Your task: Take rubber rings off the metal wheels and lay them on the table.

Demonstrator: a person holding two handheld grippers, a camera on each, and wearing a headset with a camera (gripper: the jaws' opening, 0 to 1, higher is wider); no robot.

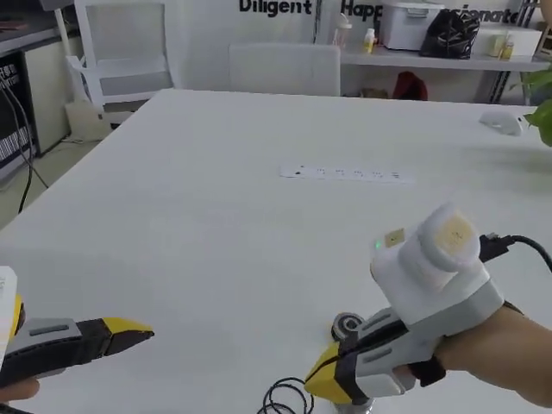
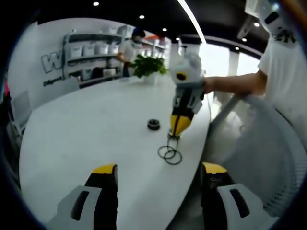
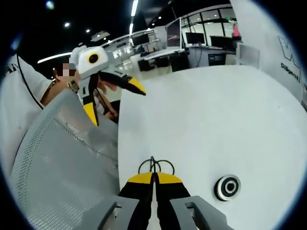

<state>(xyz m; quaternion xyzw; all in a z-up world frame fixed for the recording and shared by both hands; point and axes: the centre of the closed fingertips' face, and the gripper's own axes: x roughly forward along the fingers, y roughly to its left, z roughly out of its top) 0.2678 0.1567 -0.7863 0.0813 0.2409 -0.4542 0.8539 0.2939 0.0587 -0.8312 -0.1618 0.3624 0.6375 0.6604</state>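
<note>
Yellow-tipped and spread wide, your left gripper [image 2: 158, 168] hangs by the near table edge holding nothing, well apart from the work. Leave it there, or bring it to the wheel only if that needs steadying. Next along, two black rings [image 2: 170, 154] lie overlapping on the table [image 1: 216, 216], close to the edge nearest you. Your right gripper [image 3: 153, 179] stands over them with its jaws pressed together, and a thin black line running out from between the tips suggests it is pinching the rim of one ring. The step looks like the laying down: lower until that ring lies flat, then part the jaws just enough to free it and lift straight up, so the thin rubber doesn't cling to a tip and get dragged off the edge. Set it a little further in from the edge if you can. Just to the right sits the wheel [image 3: 227, 188], flat on the table and apart from the rings. Its dark outer band may be a ring not yet taken, though it is too small to tell. Count: two grippers, two rings, one wheel.
</note>
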